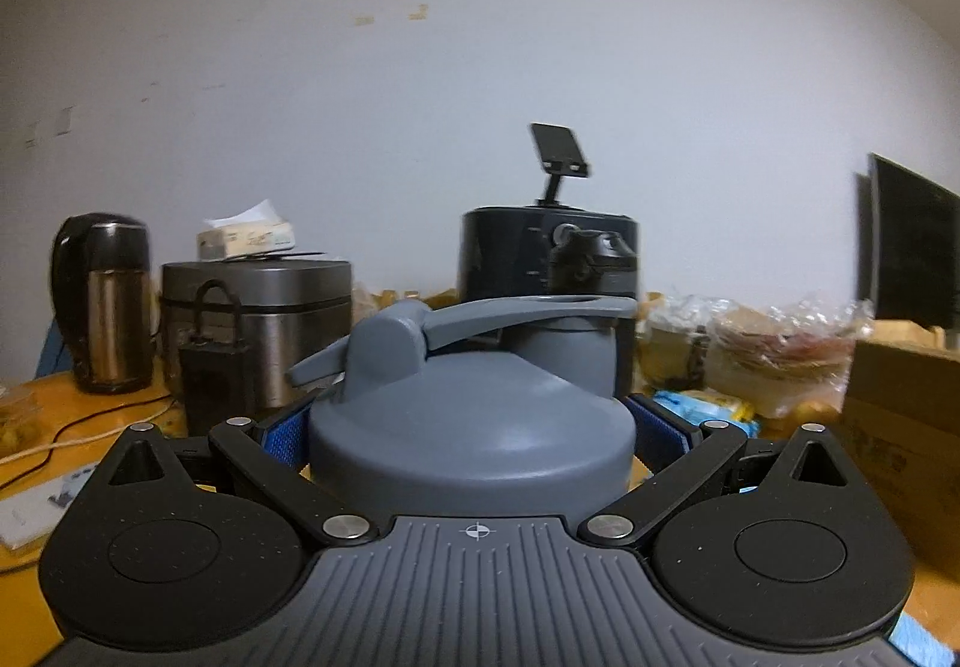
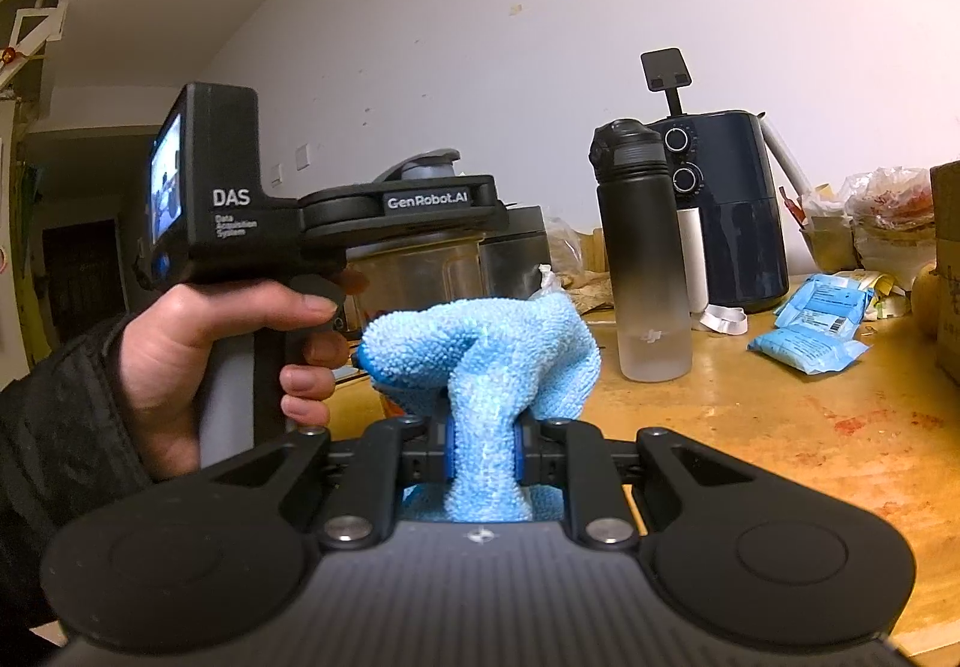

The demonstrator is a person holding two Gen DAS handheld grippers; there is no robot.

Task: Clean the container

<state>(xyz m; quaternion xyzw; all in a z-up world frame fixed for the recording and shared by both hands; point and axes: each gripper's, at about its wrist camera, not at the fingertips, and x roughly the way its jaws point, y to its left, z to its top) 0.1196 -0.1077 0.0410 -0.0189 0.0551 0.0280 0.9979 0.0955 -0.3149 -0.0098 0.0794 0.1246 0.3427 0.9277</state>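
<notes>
Container cleaning was the job, and the container (image 2: pixel 414 265) itself, a clear jug with a grey lid (image 1: pixel 474 427), was up off the bench in my left gripper (image 1: pixel 474 430). The blue pads sat spread wide against either side of the lid, so I had it by the top only; in the right wrist view the clear body hung below that grip, in front of a steel cooker at the back of the bench.

What worried me most was that hold. A lid is not the jug, and if it was only pressed on, the weight of the body or a push from the cloth could have parted them and dropped the jug onto the bench. The lid's long handle (image 1: pixel 528 316) stuck out ahead towards the black bottle (image 2: pixel 645 247) and the dark air fryer (image 2: pixel 729 211) near the back edge, so a careless swing might have knocked the bottle over. With the lid still on, I judged that the inside could not be wiped at all.

My right gripper (image 2: pixel 483 451) was closed almost fully, pinching a blue microfibre cloth (image 2: pixel 486 349). The cloth bunched up above the jaws and a tail hung below them. It was close beside my left hand (image 2: pixel 198 343) but I could not tell that it touched the jug. A loose fold could have snagged.
</notes>
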